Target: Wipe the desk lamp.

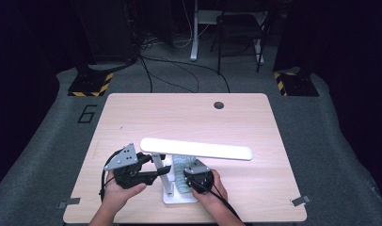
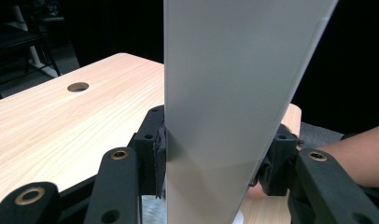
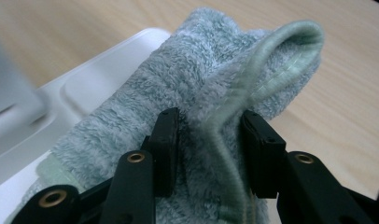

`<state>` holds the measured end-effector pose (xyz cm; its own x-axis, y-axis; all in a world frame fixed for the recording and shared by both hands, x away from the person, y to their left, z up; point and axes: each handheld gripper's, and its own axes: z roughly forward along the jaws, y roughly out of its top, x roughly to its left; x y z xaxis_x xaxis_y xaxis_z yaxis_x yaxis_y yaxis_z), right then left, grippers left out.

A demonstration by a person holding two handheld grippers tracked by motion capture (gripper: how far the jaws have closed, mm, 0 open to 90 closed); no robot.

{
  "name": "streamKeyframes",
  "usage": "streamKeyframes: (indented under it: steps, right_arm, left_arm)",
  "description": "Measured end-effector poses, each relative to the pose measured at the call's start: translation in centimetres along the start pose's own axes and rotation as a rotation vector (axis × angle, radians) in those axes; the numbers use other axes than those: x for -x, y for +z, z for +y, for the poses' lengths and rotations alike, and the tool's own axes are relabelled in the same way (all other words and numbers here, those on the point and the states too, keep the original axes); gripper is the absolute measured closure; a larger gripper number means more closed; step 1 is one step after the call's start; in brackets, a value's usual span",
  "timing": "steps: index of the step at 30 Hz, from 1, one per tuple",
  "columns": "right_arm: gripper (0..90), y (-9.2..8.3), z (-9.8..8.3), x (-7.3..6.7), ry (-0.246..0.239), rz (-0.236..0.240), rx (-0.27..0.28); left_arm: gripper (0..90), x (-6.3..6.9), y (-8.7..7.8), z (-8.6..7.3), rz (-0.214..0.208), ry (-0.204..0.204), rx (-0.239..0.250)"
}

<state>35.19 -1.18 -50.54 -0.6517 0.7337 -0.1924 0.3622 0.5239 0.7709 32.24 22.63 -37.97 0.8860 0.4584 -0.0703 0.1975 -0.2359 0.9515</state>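
- A white desk lamp [image 1: 179,165] stands near the front edge of the wooden table [image 1: 132,117]. Its flat base [image 1: 172,197] sits between the person's two hands, and its long light bar [image 1: 198,149] runs level above them, left to right.
- The left gripper [image 1: 154,175] comes at the lamp from the left. In the left gripper view its jaws press on both flat faces of the pale lamp arm [image 2: 225,116], so it is clamped on and steadying the lamp.
- The right gripper [image 1: 191,181] sits just right of the lamp's upright, above the base. A pale green terry cloth [image 3: 201,93] is bunched between its jaws, and the pads [image 3: 166,140] bite into a raised fold, so it grips the cloth.
- The cloth lies partly on the lamp base [image 3: 89,84] and partly over the table beside it, its long axis running away from the jaws.
- My guess is that the base gets wiped next. The right hand is the nearer one, and the bare plastic lies from the cloth toward the upright, so the stroke would run that way.
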Motion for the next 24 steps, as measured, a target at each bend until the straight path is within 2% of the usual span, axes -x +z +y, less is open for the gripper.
streamKeyframes:
  steps: [2,7,9,13,17,19,20,21,23,24]
  right_arm:
    - [60.3,-0.7,-0.6,-0.3,0.009,0.024,-0.002]
    - [59.3,-2.8,-1.9,-0.7,0.078,0.125,-0.016]
    - [59.0,-3.3,-2.2,-0.9,0.076,0.14,-0.021]
    - [59.1,-3.3,-2.6,-1.3,0.034,0.121,0.002]
    - [59.1,-3.3,-2.6,-1.2,0.042,0.125,-0.006]
    - [59.2,-3.2,-2.8,-1.0,0.006,0.122,0.011]
    - [59.2,-3.1,-2.8,-0.8,0.006,0.125,0.013]
    - [59.3,-3.0,-2.8,-0.8,0.028,0.124,0.014]
    - [59.3,-2.8,-2.7,-0.5,0.026,0.124,0.012]
    - [59.3,-2.7,-2.6,-0.4,0.045,0.125,0.004]
  left_arm:
    - [52.8,0.0,0.0,0.0,0.0,0.0,-0.001]
    - [52.4,-0.1,0.0,0.0,-0.006,-0.011,0.001]
    - [52.4,0.0,0.0,0.0,-0.004,-0.012,0.003]
    - [52.4,0.0,0.0,0.0,-0.005,-0.011,0.002]
    - [52.3,0.0,0.0,-0.1,-0.01,-0.01,0.0]
    - [52.2,0.0,0.0,-0.1,-0.009,-0.009,0.003]
    - [52.2,0.1,0.0,-0.1,-0.008,-0.007,0.002]
    - [52.2,0.1,0.0,-0.1,-0.005,-0.006,0.0]
    - [52.1,0.1,0.1,-0.1,0.002,0.003,-0.002]
    - [52.1,0.2,0.1,-0.1,0.0,0.0,-0.002]
